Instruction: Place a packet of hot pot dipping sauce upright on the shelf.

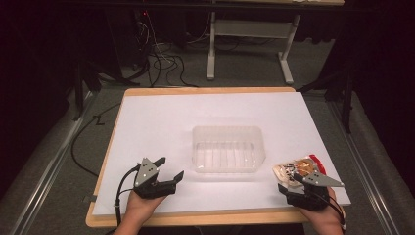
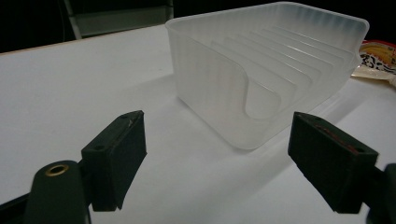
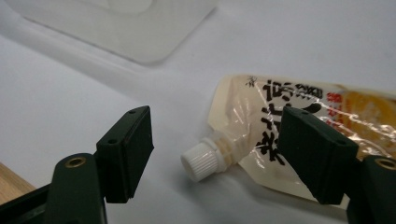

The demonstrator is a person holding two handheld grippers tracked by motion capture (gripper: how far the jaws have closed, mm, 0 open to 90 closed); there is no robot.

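Holding one hand-held gripper in each hand here, so two in total. My left hand-held gripper (image 1: 169, 168) sits at the lower left of the high view, jaws spread wide with nothing between them. In its own view the two black jaws frame the near corner of the bin, which is close but not touching.

One bin only: a clear ribbed plastic container (image 1: 225, 149) in the middle of the white tabletop (image 1: 156, 117), looking empty from above. In the left gripper view the container (image 2: 261, 74) takes up the upper right, with a scooped cut-out in its near wall.

One pouch too: a spouted drink pouch (image 1: 298, 169) lying flat at the lower right of the high view, just beside the container's right end. My right hand-held gripper (image 1: 289, 185) is right at it, also wide open. In the right gripper view the pouch (image 3: 261, 121) lies with its single white screw cap (image 3: 201, 161) pointing toward the lower left, the cap sitting between my two jaws. Can't tell if either jaw touches it.
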